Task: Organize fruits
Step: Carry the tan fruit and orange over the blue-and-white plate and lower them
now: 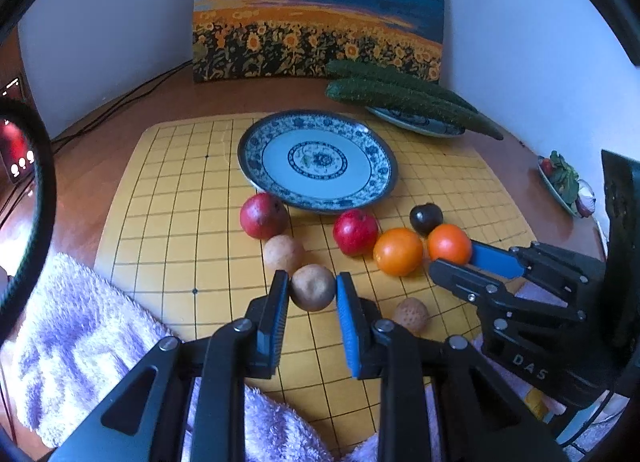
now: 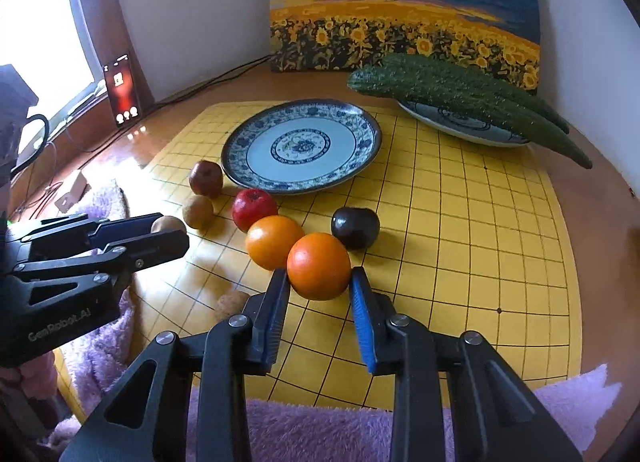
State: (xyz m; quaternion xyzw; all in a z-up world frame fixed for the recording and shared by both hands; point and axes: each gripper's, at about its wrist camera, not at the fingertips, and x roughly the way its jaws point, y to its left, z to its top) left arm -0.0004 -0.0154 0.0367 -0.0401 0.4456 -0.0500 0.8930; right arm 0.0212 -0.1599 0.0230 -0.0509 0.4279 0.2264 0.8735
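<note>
An empty blue-and-white plate (image 1: 318, 160) (image 2: 300, 144) sits on a yellow grid mat (image 1: 460, 182). In front of it lie two red apples (image 1: 263, 215) (image 1: 355, 232), two oranges, a dark plum (image 1: 426, 217) (image 2: 355, 227) and three small brown fruits. My left gripper (image 1: 313, 288) is shut on a brown fruit (image 1: 313, 287) resting on the mat. My right gripper (image 2: 319, 276) is shut on an orange (image 2: 319, 265); it also shows in the left wrist view (image 1: 450, 244). The second orange (image 2: 274, 241) touches it on the left.
Two cucumbers (image 2: 460, 98) lie on a second plate (image 2: 460, 124) at the back right. A sunflower painting (image 1: 320, 10) leans on the wall. A purple fluffy towel (image 1: 80, 342) covers the near edge. A small salad dish (image 1: 564, 182) is at right; a phone (image 2: 122, 90) stands at left.
</note>
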